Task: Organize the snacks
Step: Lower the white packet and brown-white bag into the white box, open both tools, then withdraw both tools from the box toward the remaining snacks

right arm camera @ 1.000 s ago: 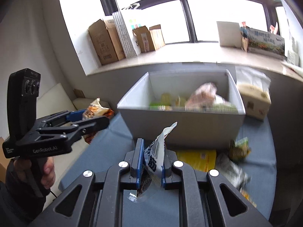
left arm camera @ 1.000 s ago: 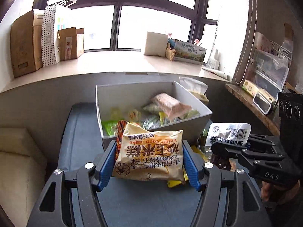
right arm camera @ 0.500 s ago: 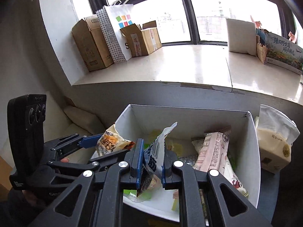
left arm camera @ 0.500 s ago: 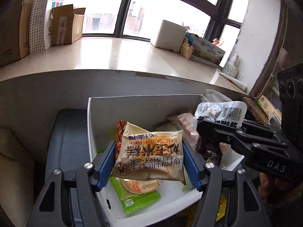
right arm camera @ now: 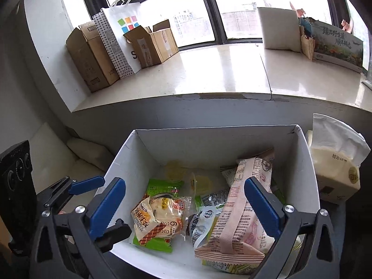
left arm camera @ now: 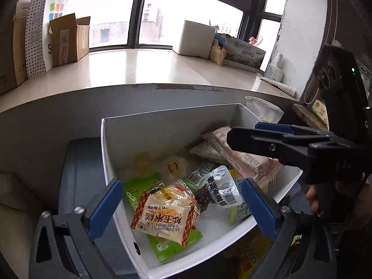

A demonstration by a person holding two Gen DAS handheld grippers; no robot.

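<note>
A white box point(left arm camera: 162, 125) point(right arm camera: 209, 139) holds several snack packs. The yellow corn-cake pack point(left arm camera: 162, 218) point(right arm camera: 151, 218) lies inside on a green pack point(left arm camera: 139, 186). The white-and-clear pack point(left arm camera: 222, 190) point(right arm camera: 201, 223) lies beside it, next to a long pink pack point(left arm camera: 244, 155) point(right arm camera: 239, 209). My left gripper point(left arm camera: 183, 209) is open and empty above the box's near edge. My right gripper point(right arm camera: 184, 209) is open and empty above the box; it also shows in the left wrist view point(left arm camera: 267, 139).
The box stands on a dark blue-grey surface point(left arm camera: 76, 174). A tissue pack point(right arm camera: 334, 169) sits right of the box. Yellow packs point(left arm camera: 246, 255) lie in front of it. The windowsill point(right arm camera: 209, 74) behind carries cardboard boxes point(right arm camera: 93, 53) and a paper bag point(right arm camera: 121, 34).
Both grippers moved forward over the box and opened. The corn-cake pack dropped from the left one and the white-and-clear pack from the right one into the box.
</note>
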